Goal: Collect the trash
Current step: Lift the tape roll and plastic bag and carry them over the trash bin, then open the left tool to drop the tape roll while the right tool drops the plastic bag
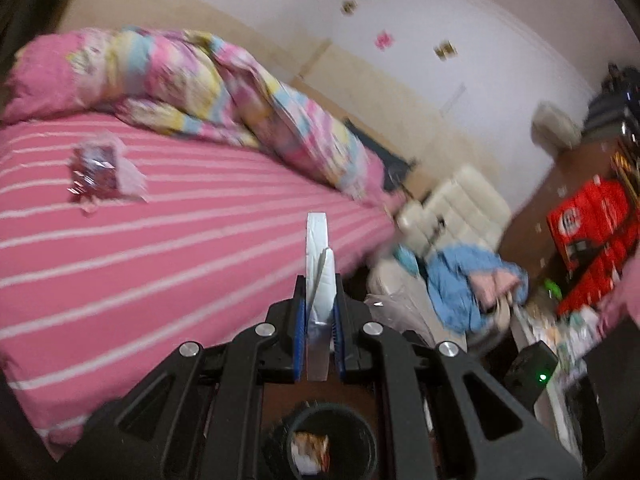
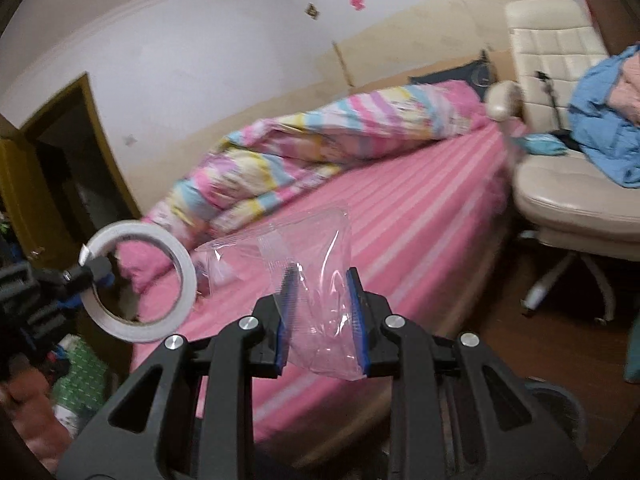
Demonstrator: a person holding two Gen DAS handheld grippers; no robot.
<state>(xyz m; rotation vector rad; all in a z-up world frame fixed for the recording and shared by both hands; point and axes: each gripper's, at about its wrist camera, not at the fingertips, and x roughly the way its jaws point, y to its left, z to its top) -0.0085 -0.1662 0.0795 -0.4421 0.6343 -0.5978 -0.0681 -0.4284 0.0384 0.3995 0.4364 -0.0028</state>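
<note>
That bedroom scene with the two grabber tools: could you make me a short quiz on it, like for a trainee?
1. True or false: the left gripper holds a tape roll.
2. What does the right gripper hold? A) a clear plastic bag B) a spoon C) a sock
3. Fill in: a red shiny wrapper lies on the pink striped ____.

Key
1. True: the tape roll is pinched edge-on between the fingers.
2. A: the clear plastic bag sits between the fingers.
3. bed.
</note>
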